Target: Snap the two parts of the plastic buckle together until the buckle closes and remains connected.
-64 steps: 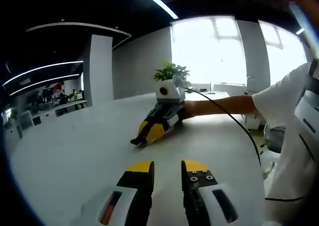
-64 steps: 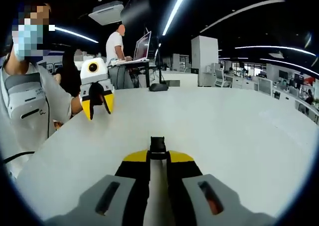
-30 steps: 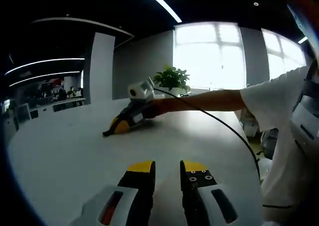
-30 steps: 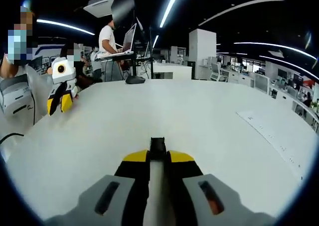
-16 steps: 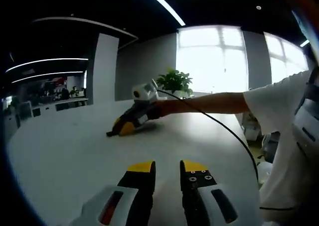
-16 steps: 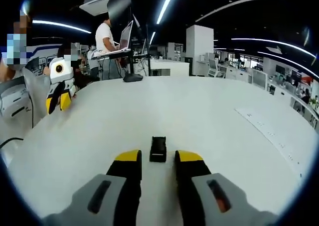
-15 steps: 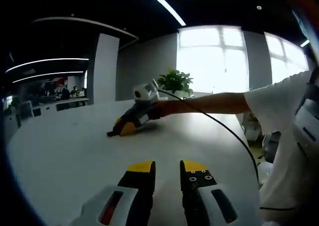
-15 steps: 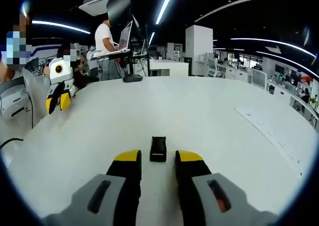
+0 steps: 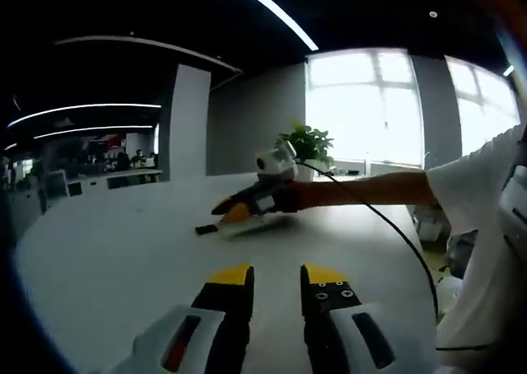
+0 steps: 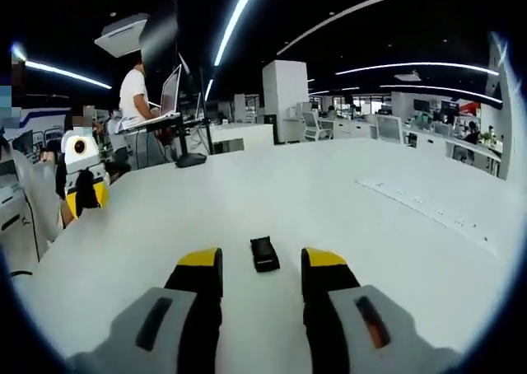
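Observation:
A small black plastic buckle (image 10: 263,253) lies on the white table (image 10: 346,193), just ahead of my right gripper (image 10: 261,263). That gripper is open, with its yellow-tipped jaws on either side of the buckle and apart from it. In the left gripper view the same buckle (image 9: 206,228) lies just in front of the right gripper (image 9: 247,204), which a person's bare arm holds low over the table. My left gripper (image 9: 277,277) is open and holds nothing. It also appears at the far left of the right gripper view as the left gripper (image 10: 81,186).
A person (image 10: 134,94) stands at a laptop on a stand beyond the table. A cable (image 9: 387,226) trails from the right gripper towards a white sleeve (image 9: 478,184). A potted plant (image 9: 311,142) stands at the table's far edge. A pale strip (image 10: 428,205) lies to the right.
The right gripper has opened and let the buckle go onto the table; its jaws now stand wider and a little back. The left gripper stays open.

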Tool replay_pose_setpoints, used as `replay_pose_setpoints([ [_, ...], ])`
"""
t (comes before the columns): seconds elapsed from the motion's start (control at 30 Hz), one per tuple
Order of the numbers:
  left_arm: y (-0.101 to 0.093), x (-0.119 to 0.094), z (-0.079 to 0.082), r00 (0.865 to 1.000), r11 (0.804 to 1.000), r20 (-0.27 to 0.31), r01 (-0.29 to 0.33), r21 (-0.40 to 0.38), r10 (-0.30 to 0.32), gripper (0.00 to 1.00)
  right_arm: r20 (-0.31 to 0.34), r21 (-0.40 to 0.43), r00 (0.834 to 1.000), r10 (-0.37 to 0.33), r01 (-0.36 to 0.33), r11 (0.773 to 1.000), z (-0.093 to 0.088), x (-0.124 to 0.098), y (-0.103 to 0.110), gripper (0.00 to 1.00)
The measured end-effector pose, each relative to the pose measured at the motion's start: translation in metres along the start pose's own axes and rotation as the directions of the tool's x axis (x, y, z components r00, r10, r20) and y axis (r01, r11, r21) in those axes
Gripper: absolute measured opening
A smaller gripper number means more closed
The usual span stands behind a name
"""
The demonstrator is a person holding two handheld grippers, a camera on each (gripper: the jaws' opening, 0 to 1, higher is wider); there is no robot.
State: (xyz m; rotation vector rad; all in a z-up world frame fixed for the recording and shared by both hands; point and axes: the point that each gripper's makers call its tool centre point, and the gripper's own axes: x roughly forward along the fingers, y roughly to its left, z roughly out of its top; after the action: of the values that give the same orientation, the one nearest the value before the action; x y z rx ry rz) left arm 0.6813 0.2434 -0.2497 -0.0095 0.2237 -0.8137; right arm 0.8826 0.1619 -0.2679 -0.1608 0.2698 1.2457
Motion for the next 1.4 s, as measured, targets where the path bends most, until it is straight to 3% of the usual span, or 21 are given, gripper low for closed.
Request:
replay_pose_setpoints([
  [0.27, 0.006, 0.002, 0.005, 0.998, 0.998, 0.03, -0.048, -0.045, 0.05, 0.29, 0.015, -0.019, 0.999, -0.028, 0.029, 0.999, 0.0, -0.015, 0.03, 0.42],
  [0.4, 0.012, -0.001, 0.004, 0.994, 0.993, -0.002, -0.113, 0.019, 0.113, 0.34, 0.079, 0.004, 0.993, -0.087, 0.087, 0.996, 0.01, -0.03, 0.047, 0.43],
  [0.6, 0.015, -0.012, 0.006, 0.986, 0.986, -0.018, -0.166, 0.029, 0.166, 0.42, 0.089, -0.07, 0.99, -0.113, 0.119, 0.99, 0.02, -0.063, 0.093, 0.45],
  [0.67, 0.015, -0.016, 0.008, 0.985, 0.984, -0.009, -0.175, 0.025, 0.175, 0.42, 0.151, -0.068, 0.982, -0.114, 0.125, 0.99, 0.032, -0.077, 0.107, 0.46],
  [0.77, 0.017, -0.021, 0.009, 0.982, 0.982, 0.0, -0.187, 0.006, 0.187, 0.42, 0.172, -0.068, 0.977, -0.125, 0.139, 0.988, 0.039, -0.098, 0.124, 0.47],
  [0.97, 0.02, -0.028, 0.007, 0.974, 0.974, -0.021, -0.226, 0.006, 0.226, 0.5, 0.125, -0.066, 0.977, -0.173, 0.182, 0.981, 0.033, -0.125, 0.144, 0.65],
  [1.1, 0.02, -0.034, 0.009, 0.969, 0.97, -0.03, -0.245, 0.015, 0.245, 0.56, 0.106, -0.067, 0.972, -0.211, 0.219, 0.973, 0.025, -0.137, 0.151, 0.68],
  [1.27, 0.011, -0.041, 0.02, 0.975, 0.975, 0.014, -0.222, -0.006, 0.222, 0.64, 0.079, -0.053, 0.95, -0.301, 0.305, 0.951, 0.015, -0.157, 0.149, 0.78],
  [1.4, 0.006, -0.047, 0.026, 0.972, 0.972, 0.013, -0.235, 0.028, 0.235, 0.66, 0.084, -0.065, 0.934, -0.346, 0.352, 0.934, 0.014, -0.173, 0.151, 0.87],
])
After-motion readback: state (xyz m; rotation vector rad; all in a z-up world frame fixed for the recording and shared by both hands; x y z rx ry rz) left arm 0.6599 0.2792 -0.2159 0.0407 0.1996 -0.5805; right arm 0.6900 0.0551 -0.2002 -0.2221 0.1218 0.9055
